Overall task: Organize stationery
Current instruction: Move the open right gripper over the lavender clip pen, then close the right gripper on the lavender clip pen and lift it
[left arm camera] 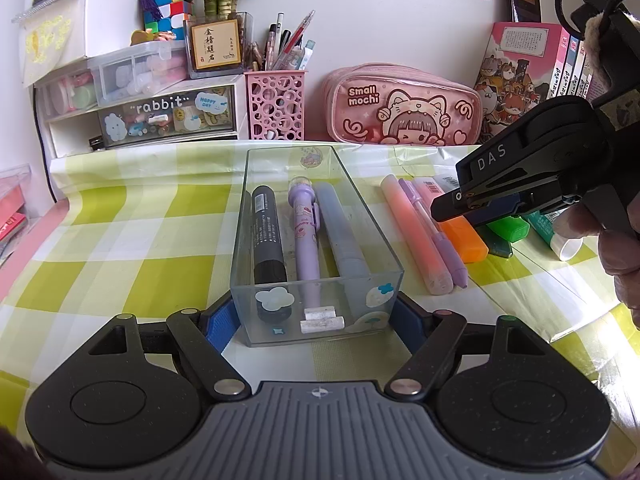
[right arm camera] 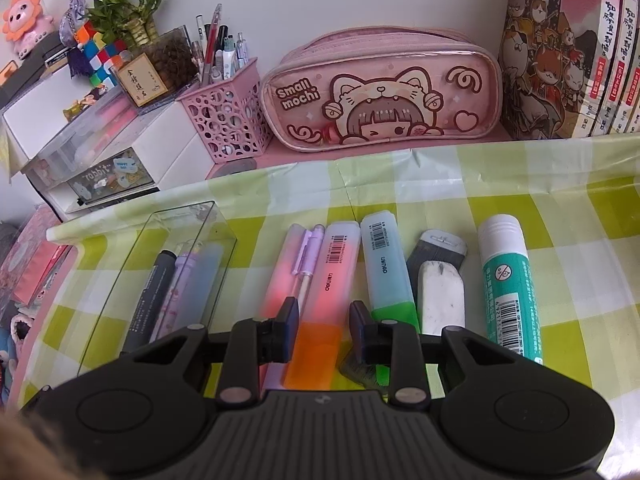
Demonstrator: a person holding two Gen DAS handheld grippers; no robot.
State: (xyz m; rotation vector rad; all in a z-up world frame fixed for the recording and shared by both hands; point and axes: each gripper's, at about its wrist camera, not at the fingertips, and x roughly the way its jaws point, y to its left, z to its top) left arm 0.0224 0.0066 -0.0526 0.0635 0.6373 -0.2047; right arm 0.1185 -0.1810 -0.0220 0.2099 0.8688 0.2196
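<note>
The left gripper clamps its blue pads against the near end of a clear rectangular plastic box, which holds a black marker, a lilac cartoon pen and a grey marker on the green-checked tablecloth. The right gripper hovers over an orange highlighter.

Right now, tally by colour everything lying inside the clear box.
Black: 1, marker
Purple: 1, pen
Grey: 1, thick marker
White: 2, small pieces and
Total: 5 in the clear box
</note>
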